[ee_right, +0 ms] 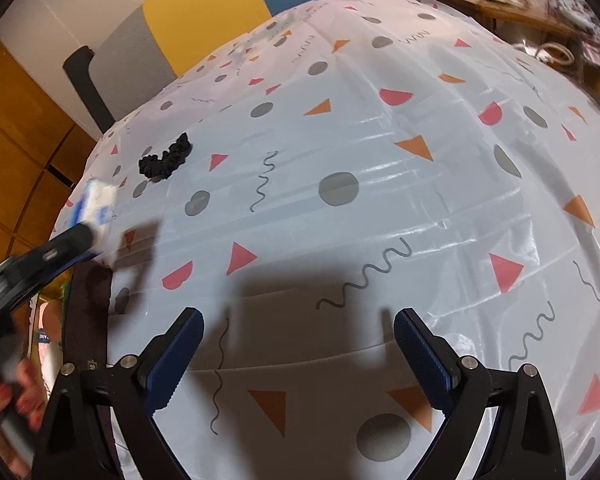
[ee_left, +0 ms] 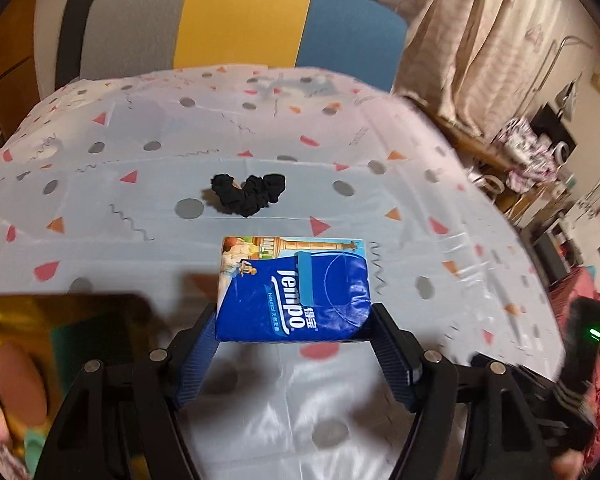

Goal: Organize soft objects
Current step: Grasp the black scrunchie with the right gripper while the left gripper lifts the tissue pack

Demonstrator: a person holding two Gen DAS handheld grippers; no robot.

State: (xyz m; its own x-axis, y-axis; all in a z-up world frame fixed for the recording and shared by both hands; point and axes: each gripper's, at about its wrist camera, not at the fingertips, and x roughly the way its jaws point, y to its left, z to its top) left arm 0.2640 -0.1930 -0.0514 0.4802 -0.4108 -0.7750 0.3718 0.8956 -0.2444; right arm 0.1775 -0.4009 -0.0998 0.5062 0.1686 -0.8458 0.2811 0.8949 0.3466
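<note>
One blue plastic tissue pack [ee_left: 294,290] sits gripped between the left gripper [ee_left: 294,334] jaws, above the patterned counter [ee_left: 420,220]; the hold is at its near end, so it could tip out. The black fabric scrunchie [ee_left: 249,194] lies beyond. A gold-rimmed container [ee_left: 60,308] at lower left shows blurred, unidentifiable contents.

From the right wrist, the right gripper [ee_right: 299,344] jaws gape empty over the counter.

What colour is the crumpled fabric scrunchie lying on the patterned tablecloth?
Black: the crumpled fabric scrunchie shows best in the left wrist view.
</note>
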